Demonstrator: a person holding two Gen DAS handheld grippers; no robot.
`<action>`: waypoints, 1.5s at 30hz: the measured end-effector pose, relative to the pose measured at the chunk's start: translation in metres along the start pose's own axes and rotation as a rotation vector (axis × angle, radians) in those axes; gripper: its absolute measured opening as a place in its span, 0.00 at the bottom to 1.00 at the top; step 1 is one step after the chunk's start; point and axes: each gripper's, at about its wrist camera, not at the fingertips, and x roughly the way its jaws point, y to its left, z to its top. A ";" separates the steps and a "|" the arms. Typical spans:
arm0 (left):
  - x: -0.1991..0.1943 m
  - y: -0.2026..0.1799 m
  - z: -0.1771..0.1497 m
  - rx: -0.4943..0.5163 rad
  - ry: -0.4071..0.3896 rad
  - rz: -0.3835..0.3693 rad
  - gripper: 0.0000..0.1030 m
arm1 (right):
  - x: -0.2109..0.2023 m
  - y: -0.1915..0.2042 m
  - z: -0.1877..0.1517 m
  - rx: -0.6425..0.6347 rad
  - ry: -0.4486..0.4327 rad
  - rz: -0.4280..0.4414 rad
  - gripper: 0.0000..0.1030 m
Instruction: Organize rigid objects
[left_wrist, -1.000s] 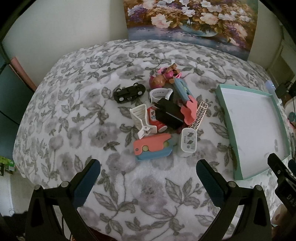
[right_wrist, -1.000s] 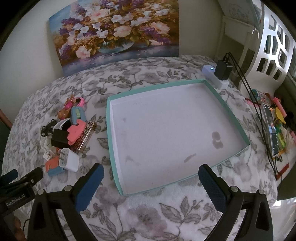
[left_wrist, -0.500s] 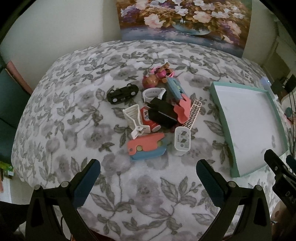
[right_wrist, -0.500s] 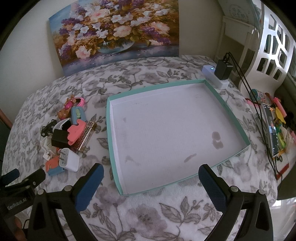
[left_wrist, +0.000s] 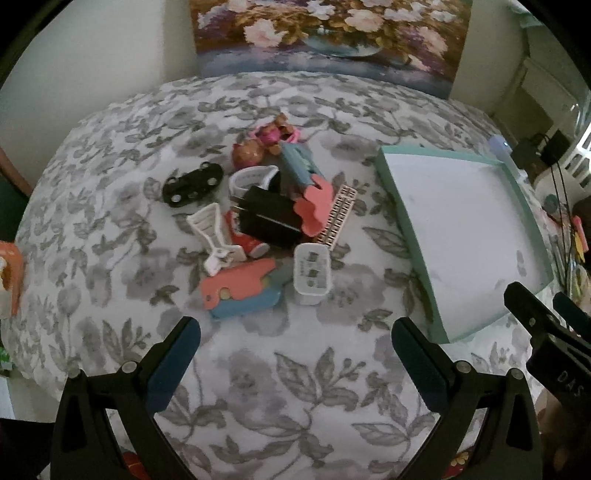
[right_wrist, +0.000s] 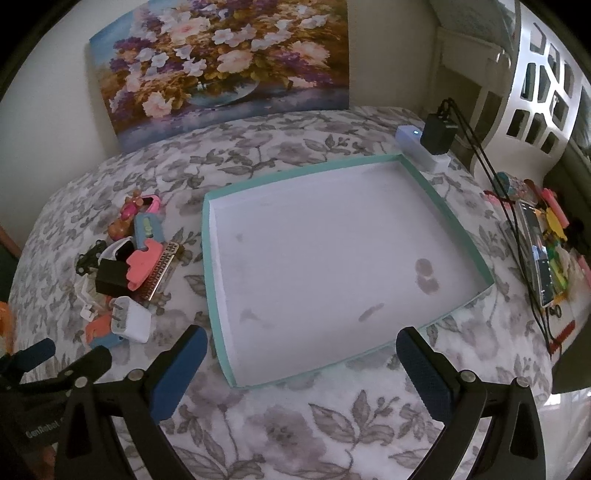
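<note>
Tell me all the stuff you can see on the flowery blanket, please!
tray: 1, teal rim, white inside, nothing in it, right of the pile
white charger: 1, white, near edge of the pile, closest to the tray
black charger: 1, black, middle of the pile
pink and blue toys: 2, one at the pile's near edge, one at its far side
black toy car: 1, black, left of the pile
white clip: 1, white, left part of the pile
doll: 1, brown and pink, far end of the pile
painting: 1, flowers, against the wall
left claw: 1, black with blue pads, open, above the blanket
right claw: 1, black with blue pads, open, at the tray's near edge
</note>
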 end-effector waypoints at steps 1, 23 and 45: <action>0.001 -0.002 0.000 0.005 0.002 -0.007 1.00 | 0.000 -0.001 0.000 0.001 0.001 -0.001 1.00; 0.006 -0.006 0.001 0.018 0.014 -0.035 1.00 | 0.002 -0.004 0.000 0.009 0.010 -0.009 1.00; 0.006 -0.001 0.001 -0.006 0.022 -0.028 1.00 | 0.004 -0.002 -0.003 0.001 0.012 -0.013 1.00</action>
